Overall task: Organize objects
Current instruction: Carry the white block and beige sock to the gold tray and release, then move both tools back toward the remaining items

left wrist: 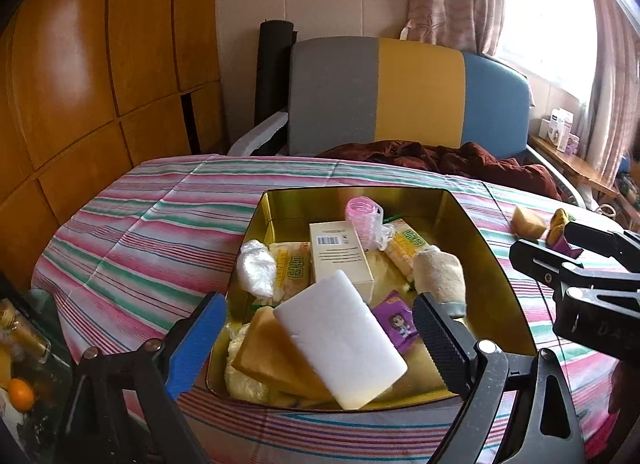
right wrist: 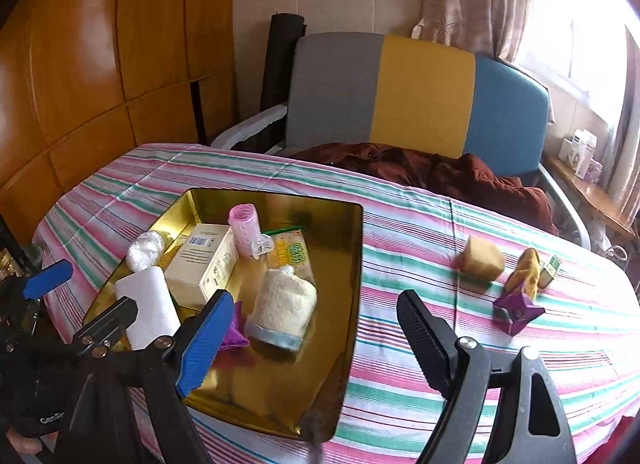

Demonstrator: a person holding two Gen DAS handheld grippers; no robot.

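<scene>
Tin [left wrist: 472, 248], gold and rectangular, sits on the striped bench [left wrist: 132, 232] with its long axis running away from the cameras. White foam block [left wrist: 340, 340] lies tilted on top of the contents at the near end, long axis diagonal. Cream box [left wrist: 340, 260], pink roller [left wrist: 362, 220] and rolled cloth [left wrist: 438, 276] crowd the tin. Yellow sponge [right wrist: 482, 260] and purple packet [right wrist: 518, 312] lie on the bench, well apart from it. Left gripper [left wrist: 316, 340] jaws stand wide, clear of the block between them; right gripper [right wrist: 316, 328] jaws stand wide, empty.

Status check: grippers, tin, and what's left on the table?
Both grippers, left and right, open, empty. Gold tin loaded. Sponge and purple packet outside. Nothing blocking.
</scene>
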